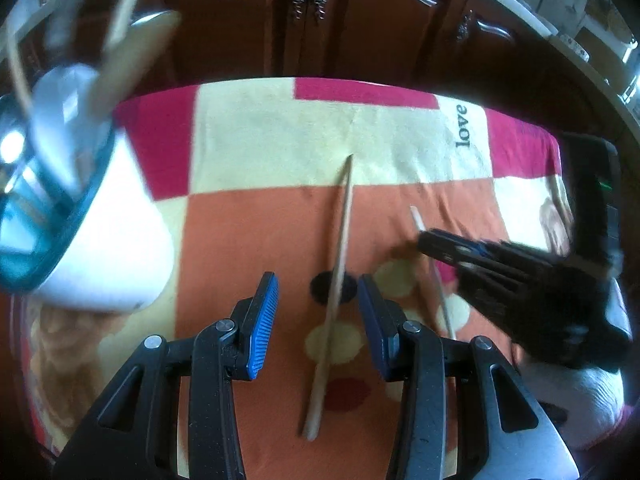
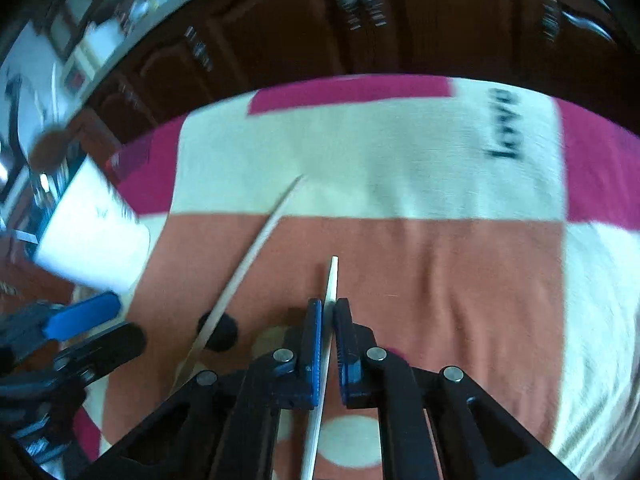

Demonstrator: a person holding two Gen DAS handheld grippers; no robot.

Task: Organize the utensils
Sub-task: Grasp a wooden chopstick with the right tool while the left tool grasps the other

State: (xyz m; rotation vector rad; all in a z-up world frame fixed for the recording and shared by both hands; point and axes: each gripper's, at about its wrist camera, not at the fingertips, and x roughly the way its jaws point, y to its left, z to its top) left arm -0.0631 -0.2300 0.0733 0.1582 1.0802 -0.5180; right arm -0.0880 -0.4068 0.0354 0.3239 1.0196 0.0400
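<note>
Two wooden chopsticks lie on a patchwork cloth (image 1: 400,216). The longer chopstick (image 1: 338,276) runs lengthwise between the blue pads of my left gripper (image 1: 318,284), which stands open above it, the pads apart from it on both sides. My right gripper (image 2: 329,306) is shut on the paler chopstick (image 2: 332,276), whose tip sticks out ahead of the pads. In the left wrist view the right gripper (image 1: 424,240) comes in from the right, low over that second chopstick (image 1: 440,292). A white cup (image 1: 120,240) with a blue rim holds wooden utensils at the left.
Dark wooden cabinet doors (image 1: 308,20) stand just beyond the cloth's far edge. The cup (image 2: 92,228) sits close to the left gripper (image 2: 100,328) in the right wrist view. A countertop with kitchen clutter (image 1: 580,40) runs along the far right.
</note>
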